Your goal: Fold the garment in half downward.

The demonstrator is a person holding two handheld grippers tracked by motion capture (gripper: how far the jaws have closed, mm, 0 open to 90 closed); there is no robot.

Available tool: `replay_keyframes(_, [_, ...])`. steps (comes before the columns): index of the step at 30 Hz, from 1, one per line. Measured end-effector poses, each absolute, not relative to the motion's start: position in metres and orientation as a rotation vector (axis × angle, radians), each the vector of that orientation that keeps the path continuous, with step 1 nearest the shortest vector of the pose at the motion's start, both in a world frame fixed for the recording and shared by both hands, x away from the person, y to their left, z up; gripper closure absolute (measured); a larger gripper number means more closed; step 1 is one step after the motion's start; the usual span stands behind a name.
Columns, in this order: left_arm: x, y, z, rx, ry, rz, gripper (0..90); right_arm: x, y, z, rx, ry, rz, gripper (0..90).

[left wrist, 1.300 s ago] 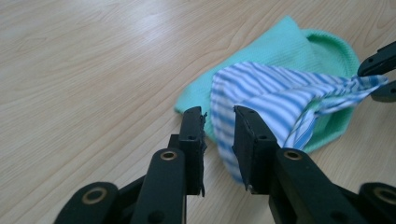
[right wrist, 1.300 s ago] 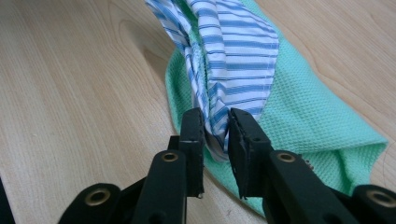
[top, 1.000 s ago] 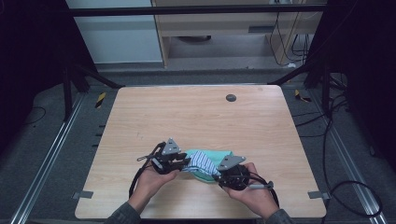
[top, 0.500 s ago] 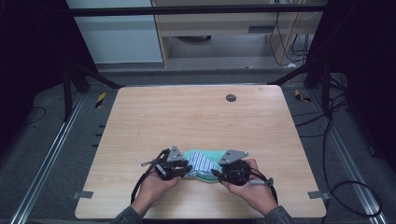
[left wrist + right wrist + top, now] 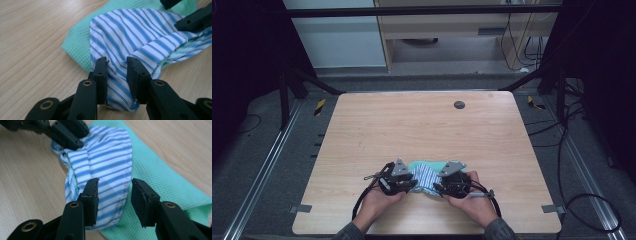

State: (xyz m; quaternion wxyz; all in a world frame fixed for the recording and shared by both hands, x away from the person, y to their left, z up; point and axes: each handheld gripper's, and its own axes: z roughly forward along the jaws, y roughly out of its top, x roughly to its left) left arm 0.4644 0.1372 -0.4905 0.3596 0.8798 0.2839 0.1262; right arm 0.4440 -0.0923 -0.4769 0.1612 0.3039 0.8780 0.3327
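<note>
Wooden table [image 5: 422,125] on grey floor [image 5: 272,160], dim room

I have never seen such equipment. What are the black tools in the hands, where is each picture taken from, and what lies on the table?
A person sits at a wooden table and holds one hand-held gripper in each hand: a black tool with two jaws. The high view looks down from above; there the left hand-held gripper and the right hand-held gripper meet at a small bundle of cloth.

The other two pictures come from cameras riding on the tools, looking along their jaws. The bundle is a blue-and-white striped cloth lying on a green waffle-textured cloth. The left jaws stand around a fold of the striped cloth. The right jaws have just been opening, with its hem between them. A dark round disc lies farther away.
</note>
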Motion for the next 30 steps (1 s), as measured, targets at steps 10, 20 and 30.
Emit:
replay_keyframes(10, [0.464,0.145,-0.494,2.258,0.743,0.33,68.0,0.44,-0.091,-0.491,0.864,2.519,0.936,56.7])
replay_keyframes(20, [0.465,0.152,-0.484,2.216,0.781,0.388,43.6,0.441,-0.1,-0.482,0.897,2.484,0.954,38.6])
replay_keyframes(30, [0.475,0.165,-0.472,2.204,0.829,0.431,20.9,0.446,-0.127,-0.472,0.97,2.404,0.96,22.3])
